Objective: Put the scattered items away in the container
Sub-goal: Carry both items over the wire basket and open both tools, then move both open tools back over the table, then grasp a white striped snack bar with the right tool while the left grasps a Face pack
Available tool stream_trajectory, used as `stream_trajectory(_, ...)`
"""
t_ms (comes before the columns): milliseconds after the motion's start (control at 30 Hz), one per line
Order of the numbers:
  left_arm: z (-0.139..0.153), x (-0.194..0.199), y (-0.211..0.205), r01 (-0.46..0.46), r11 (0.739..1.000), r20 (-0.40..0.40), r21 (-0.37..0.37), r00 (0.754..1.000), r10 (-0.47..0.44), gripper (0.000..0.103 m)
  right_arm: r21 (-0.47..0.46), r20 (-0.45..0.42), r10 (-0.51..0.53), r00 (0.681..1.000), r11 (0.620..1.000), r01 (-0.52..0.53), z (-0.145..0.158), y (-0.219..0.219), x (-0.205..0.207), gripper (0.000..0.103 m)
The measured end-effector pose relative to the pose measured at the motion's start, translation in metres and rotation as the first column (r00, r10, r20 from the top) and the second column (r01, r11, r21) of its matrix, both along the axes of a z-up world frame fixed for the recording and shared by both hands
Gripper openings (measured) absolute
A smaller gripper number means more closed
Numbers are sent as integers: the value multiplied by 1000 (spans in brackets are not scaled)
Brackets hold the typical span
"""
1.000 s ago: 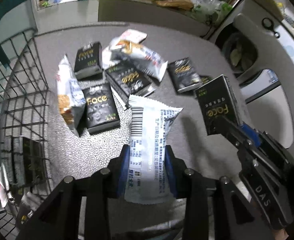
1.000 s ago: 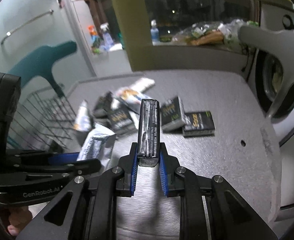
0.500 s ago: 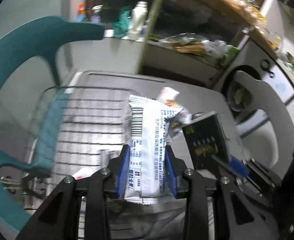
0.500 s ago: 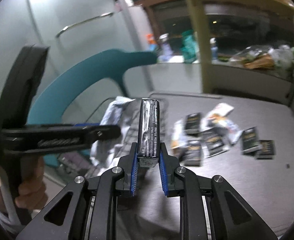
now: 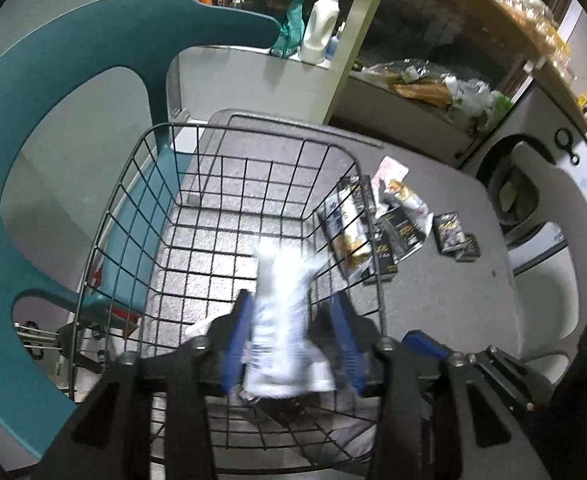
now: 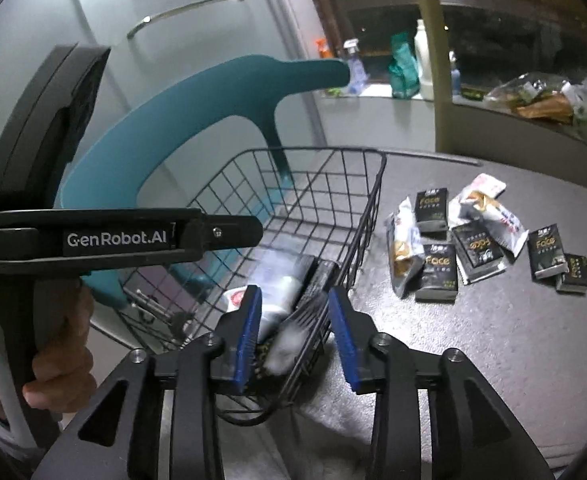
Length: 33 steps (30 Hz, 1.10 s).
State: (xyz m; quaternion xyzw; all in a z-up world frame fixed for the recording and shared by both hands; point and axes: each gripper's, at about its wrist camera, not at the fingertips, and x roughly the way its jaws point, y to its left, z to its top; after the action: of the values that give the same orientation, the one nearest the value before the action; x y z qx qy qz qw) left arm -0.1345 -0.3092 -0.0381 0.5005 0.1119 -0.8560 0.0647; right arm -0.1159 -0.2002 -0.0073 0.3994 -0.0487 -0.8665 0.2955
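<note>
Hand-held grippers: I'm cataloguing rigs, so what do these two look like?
Each hand-held gripper is matte black, its angular linkage arms joined by silver pivot screws. The left hand-held gripper and right hand-held gripper carry ribbed blue finger pads. The left one's side bar reads GenRobot.AI in white, above a pistol-style handle.

Both wrist views above wire basket

Wire basket sits on the table, chair behind it, loose packets scattered to its right; inside, a blurred packet, possibly dropping.
</note>
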Motion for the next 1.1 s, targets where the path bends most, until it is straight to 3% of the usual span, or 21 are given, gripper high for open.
stream_trajectory(67, 2, 2, -1, -11, 1000, -20, -10, 1000, 11, 59, -1, -2, -7, 1000, 1000, 7, 2, 4, -1, 38)
stream_trajectory(333, 2, -1, 10, 12, 1000, -4, -3, 1000, -12, 60, 7, -4, -60, 998, 998, 60, 9, 31, -9, 38)
stream_trajectory(533, 1, -9, 31, 45, 999, 2, 10, 999, -45, 60, 46, -39, -194, 980, 980, 195, 15, 83, -30, 38)
stream_trajectory(767, -9, -32, 77, 107, 994, 11, 36, 994, -108, 60, 110, 11, -339, 941, 936, 336, -16, 144, -61, 38)
stream_trajectory(1000, -50, -65, 128, 159, 984, 66, 79, 984, -164, 60, 178, 43, -427, 903, 893, 413, -66, 200, -84, 38)
stream_trajectory(1100, -68, -81, 145, 167, 981, 87, 99, 981, -176, 60, 155, 50, -440, 897, 890, 428, -79, 220, -95, 38)
